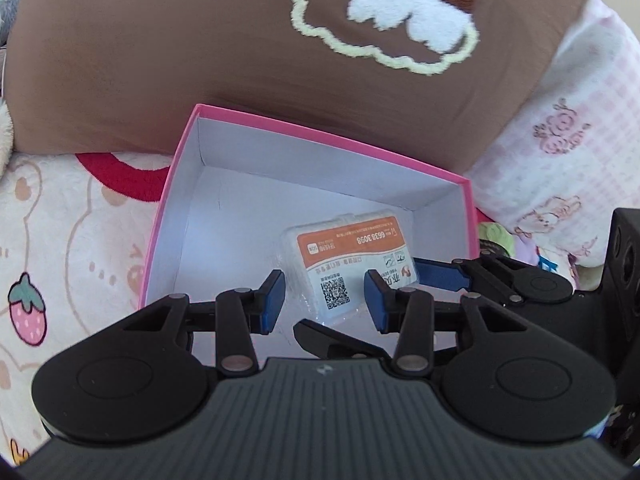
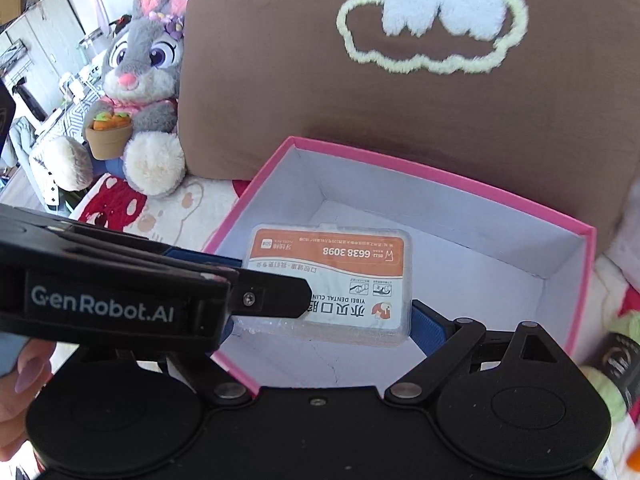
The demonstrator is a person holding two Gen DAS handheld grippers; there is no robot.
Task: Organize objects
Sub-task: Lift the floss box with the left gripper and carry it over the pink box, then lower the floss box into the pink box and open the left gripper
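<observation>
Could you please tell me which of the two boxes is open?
The pink cardboard box, open-topped with a white inside; the small clear plastic box with the orange label is shut.

Clear plastic case [image 2: 328,284] w/ orange-white label, held flat betw. right hand-held gripper [image 2: 324,316] pads, above open pink box [image 2: 440,176], white inside.

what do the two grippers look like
Both are matte black plastic with a ribbed body, two round discs, and linkage bars on silver pivot pins ending in blue pads. The left gripper looks the same as the right gripper. The left one's side reads "GenRobot.AI" in white. No cables show. A long pale pink nail shows beside it.
</observation>
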